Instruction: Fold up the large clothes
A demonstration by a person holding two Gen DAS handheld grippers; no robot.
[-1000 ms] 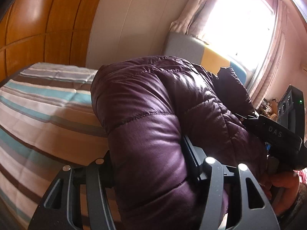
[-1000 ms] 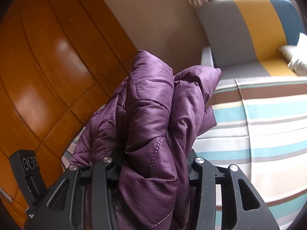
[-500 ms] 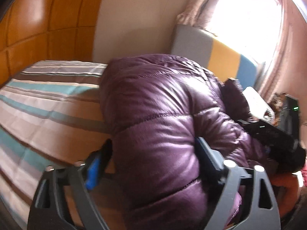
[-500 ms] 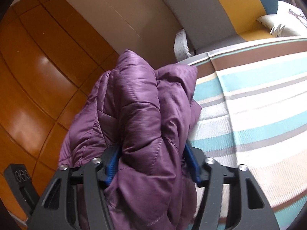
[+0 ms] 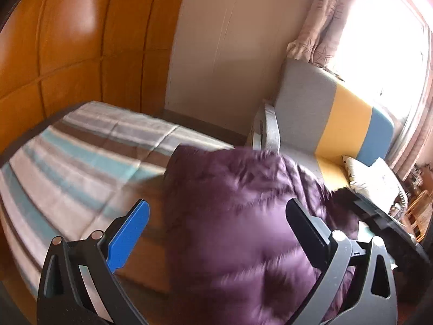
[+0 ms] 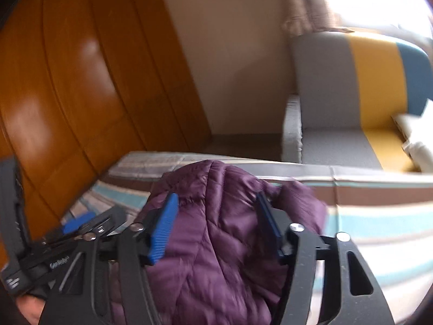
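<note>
Two grippers: both around one puffy purple quilted jacket (image 5: 243, 230).
Left gripper (image 5: 216, 216): just spread wide, blue pad clear of the jacket.
Right gripper (image 6: 216, 216): just narrowing, jacket bulging between its pads; grip unclear.
Jacket: bunched on the striped bed (image 5: 81, 162).

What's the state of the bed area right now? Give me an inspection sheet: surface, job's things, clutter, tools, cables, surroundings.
Surface: striped bed cover, smooth where bare.
Job's things: purple quilted jacket, bunched up, apparently resting on the cover.
Clutter: nothing seen on the bed; white cushion on the sofa.
Grippers: left tool wide open, jaws just opened, its blue pad clear of the jacket. Right tool jaws just closed somewhat, jacket between them; blur hides whether the pads press.
Cables: nothing seen.
Surroundings: grey, yellow and blue sofa, curtain, wood-panelled wall.
</note>
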